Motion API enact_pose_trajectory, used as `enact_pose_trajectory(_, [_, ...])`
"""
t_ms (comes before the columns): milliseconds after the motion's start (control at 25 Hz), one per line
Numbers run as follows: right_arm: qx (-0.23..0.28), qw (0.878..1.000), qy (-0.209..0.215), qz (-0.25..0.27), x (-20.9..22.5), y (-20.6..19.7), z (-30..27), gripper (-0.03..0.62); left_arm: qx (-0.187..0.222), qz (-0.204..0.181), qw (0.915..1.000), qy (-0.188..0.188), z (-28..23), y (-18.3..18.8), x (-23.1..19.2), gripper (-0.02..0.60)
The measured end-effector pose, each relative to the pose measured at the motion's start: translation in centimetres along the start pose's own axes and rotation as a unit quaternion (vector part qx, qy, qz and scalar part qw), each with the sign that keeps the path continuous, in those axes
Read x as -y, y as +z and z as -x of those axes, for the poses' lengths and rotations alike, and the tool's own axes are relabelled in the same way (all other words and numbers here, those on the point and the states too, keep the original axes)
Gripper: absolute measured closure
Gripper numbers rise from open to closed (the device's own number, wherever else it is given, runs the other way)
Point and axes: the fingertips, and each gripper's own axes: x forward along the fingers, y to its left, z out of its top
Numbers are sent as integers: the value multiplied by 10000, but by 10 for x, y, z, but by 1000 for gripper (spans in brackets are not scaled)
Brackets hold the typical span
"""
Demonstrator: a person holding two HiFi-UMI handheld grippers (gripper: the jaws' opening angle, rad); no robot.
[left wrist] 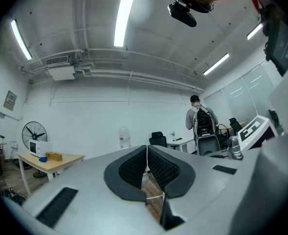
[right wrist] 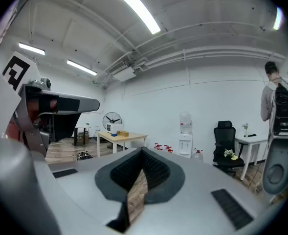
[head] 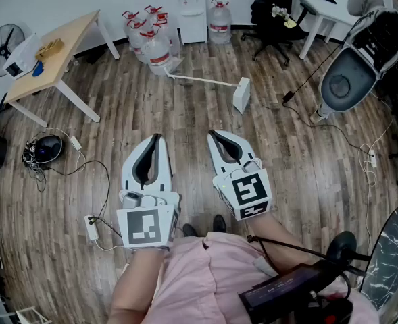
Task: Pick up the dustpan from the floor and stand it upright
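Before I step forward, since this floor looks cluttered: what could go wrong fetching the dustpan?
Left tongs and right tongs are shut and empty; they must open before grabbing the dustpan. Its long handle ends near the water bottles, so swinging it upright might knock them. The floor cable beside you could snag a foot.

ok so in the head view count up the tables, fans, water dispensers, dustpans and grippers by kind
tables: 2 (wooden table, white table)
fan: 1
water dispenser: 1
dustpan: 1
grippers: 2 (left gripper, right gripper)
total: 7
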Motion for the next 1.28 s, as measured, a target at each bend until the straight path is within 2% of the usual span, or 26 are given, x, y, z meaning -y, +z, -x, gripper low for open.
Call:
enact_pose_trajectory(200, [-1,10000,88,-36,26,-9,5,594,171,12,9999,14,-19,2,23,566])
enact_pose_trajectory(560, [-125,9998,108,-150,51,-25,-11,592,-104,99,9999,58,-45,-15,26,566])
enact_pose_trajectory(880, [-150,9997,129,-134,70,-31,-72,591,-144,214,9996,74,-93,-40,-12,566])
enact_pose_trajectory(920, [-174,9995,228,-160,70,-32,-85,555,-145,201,9997,83,-103,-44,-21,566])
enact_pose_trajectory(960, [-209,9990,347,-184,70,-34,-100,452,-159,194,9996,96,-114,-48,-32,566])
enact_pose_trajectory(1000, [-250,9986,433,-186,70,-35,-115,402,-174,196,9996,104,-126,-53,-42,566])
enact_pose_trajectory(1120, [-347,9985,402,-103,76,-38,-162,397,-144,175,9997,46,-161,-66,-76,566])
enact_pose_trajectory(1280, [-470,9984,300,-43,80,-33,-232,355,-159,253,9996,-10,-204,-74,-131,566])
